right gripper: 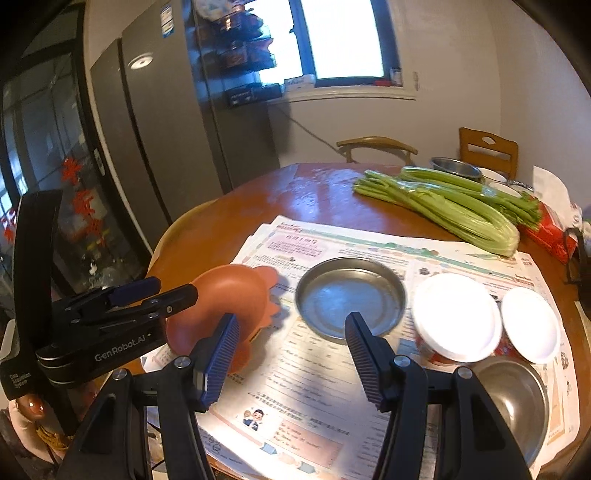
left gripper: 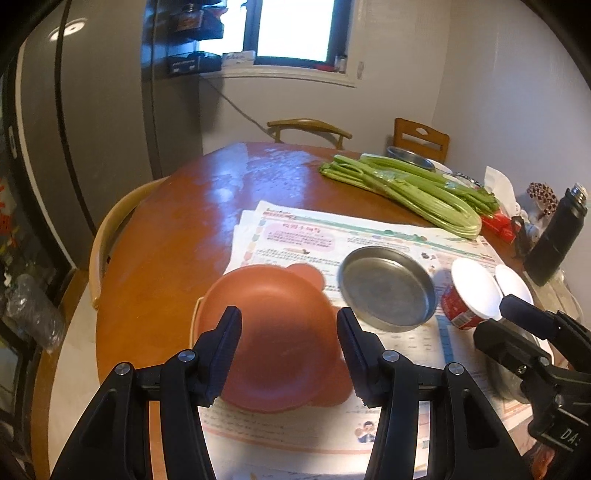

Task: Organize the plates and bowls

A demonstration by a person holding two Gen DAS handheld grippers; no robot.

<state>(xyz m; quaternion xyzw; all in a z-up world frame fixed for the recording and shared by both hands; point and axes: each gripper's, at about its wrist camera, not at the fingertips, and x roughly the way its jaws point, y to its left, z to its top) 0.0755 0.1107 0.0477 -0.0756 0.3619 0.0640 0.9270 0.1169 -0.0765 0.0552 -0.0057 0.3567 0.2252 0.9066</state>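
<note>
Both wrist cameras look down and forward from the near edge of the round table (left gripper: pixel 177 206), toward the far window (left gripper: pixel 291 29). Both see the steel plate (right gripper: pixel 349 297) on the newspaper (right gripper: pixel 332 387) up close

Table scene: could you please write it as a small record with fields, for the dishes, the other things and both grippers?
surface: round wooden table with newspaper spread on it
orange bowl: left of the steel dish
steel dish: shallow, empty, on the newspaper
red cups: two, white lids, right of the dish
steel bowl: nearest, before the cups
celery: far side
left gripper: fingers apart, orange bowl seen between them, contact unclear
right gripper: open, holds nothing
</note>
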